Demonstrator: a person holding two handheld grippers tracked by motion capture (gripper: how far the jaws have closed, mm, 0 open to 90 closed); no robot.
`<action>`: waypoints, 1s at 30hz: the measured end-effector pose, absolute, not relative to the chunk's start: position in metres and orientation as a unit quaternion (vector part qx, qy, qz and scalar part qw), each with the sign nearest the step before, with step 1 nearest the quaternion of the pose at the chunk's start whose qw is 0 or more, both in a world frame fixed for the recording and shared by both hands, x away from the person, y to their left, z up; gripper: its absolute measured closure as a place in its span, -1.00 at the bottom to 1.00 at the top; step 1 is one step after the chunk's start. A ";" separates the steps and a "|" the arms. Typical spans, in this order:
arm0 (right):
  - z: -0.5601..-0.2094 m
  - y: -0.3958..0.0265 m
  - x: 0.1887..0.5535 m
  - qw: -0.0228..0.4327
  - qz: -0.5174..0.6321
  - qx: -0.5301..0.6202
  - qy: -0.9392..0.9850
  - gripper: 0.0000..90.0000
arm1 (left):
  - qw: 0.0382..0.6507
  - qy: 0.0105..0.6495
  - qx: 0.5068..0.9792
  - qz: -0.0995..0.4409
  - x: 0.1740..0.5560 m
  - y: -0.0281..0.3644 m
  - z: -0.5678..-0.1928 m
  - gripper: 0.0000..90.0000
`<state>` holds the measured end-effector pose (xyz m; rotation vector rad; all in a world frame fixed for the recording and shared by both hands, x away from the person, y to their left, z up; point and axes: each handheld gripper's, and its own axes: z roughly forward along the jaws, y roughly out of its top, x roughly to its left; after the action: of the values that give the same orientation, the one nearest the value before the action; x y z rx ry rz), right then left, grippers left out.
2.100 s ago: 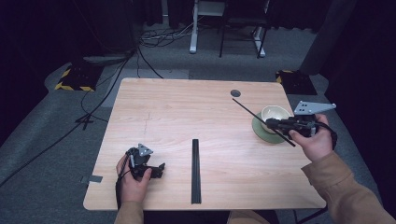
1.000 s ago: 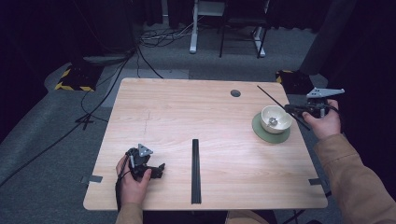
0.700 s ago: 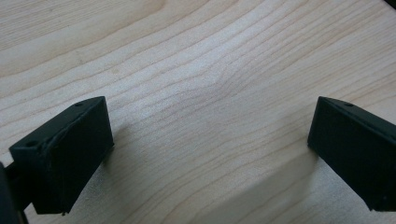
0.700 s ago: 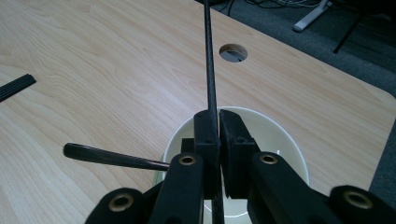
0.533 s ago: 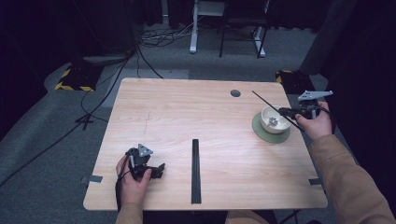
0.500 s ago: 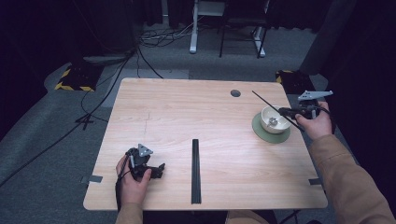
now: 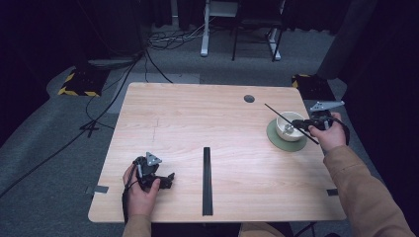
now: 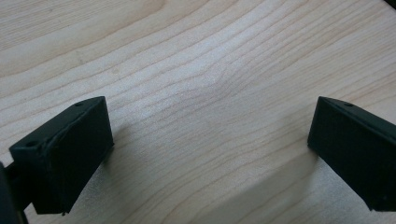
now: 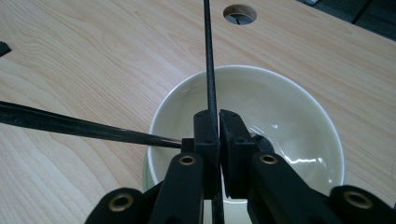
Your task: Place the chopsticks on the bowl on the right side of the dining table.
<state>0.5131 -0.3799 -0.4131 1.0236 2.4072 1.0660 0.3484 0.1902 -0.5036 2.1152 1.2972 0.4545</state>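
Since the earliest frame the right gripper [image 7: 302, 123] sits higher and further right in the high view, now at the right rim of the white bowl [image 7: 289, 129] rather than across its lower edge. The thin black rod [image 7: 290, 124] clamped in its jaws now crosses over the bowl, its far tip pointing toward the upper left.
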 end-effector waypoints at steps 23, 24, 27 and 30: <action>-0.413 -0.374 0.505 0.170 0.386 0.350 0.836 0.62 | 0.304 0.490 0.799 0.172 0.348 0.190 -0.504 -0.99; -0.409 -0.373 0.503 0.172 0.393 0.350 0.833 0.58 | 0.305 0.490 0.799 0.171 0.348 0.190 -0.504 -0.99; -0.404 -0.372 0.500 0.173 0.399 0.351 0.830 0.55 | 0.304 0.490 0.799 0.172 0.348 0.190 -0.504 -0.99; -0.395 -0.371 0.492 0.178 0.408 0.356 0.822 0.46 | 0.304 0.489 0.799 0.172 0.349 0.190 -0.503 -0.99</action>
<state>0.4923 -0.3708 -0.3949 1.0061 2.3258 1.1538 0.3485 0.1903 -0.5035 2.1167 1.2963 0.4553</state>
